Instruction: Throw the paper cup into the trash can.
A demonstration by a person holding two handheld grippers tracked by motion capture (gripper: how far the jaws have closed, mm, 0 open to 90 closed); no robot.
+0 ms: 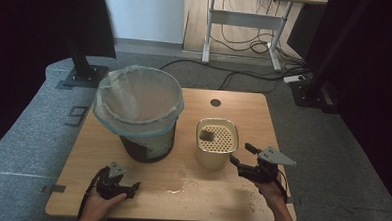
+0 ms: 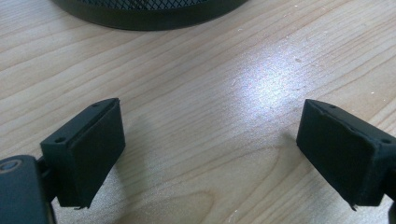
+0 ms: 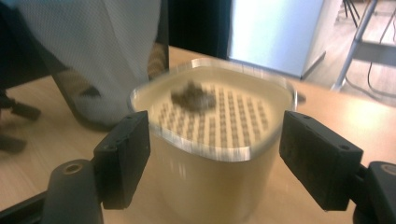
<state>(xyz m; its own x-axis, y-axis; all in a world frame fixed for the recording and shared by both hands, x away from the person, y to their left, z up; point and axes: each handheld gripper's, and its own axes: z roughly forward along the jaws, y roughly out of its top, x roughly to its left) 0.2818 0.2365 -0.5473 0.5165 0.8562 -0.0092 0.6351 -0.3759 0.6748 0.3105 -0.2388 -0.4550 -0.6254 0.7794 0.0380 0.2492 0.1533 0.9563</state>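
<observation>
Right gripper (image 1: 243, 155) sits at the right front of the table (image 1: 244, 105), jaws pointing left toward the cream container (image 1: 216, 143), roughly half open with nothing between the pads. In the right gripper view the pads (image 3: 125, 156) stand to either side of the container (image 3: 212, 182), short of its walls, not touching; the gap looks about as wide as the body, so it may need to widen to take the sides. The container stands upright just beyond the jaw tips, near the middle of the table, its top covered by a perforated strainer insert (image 1: 218, 135) with a small dark clump (image 1: 206, 135) on it toward the bin side. The container is squarish with rounded corners, so no strong long axis; the jaws line up across its width. Beyond it, to the left, is the lined waste bin (image 1: 138, 113), close by but apart. Left gripper (image 1: 124, 186) rests near the table's left front edge, jaws wide open and empty over bare wood (image 2: 196, 107), the bin's base (image 2: 149, 14) ahead. Judgement: the right hand is clearly nearer the container; the approach runs straight along the jaw line.
</observation>
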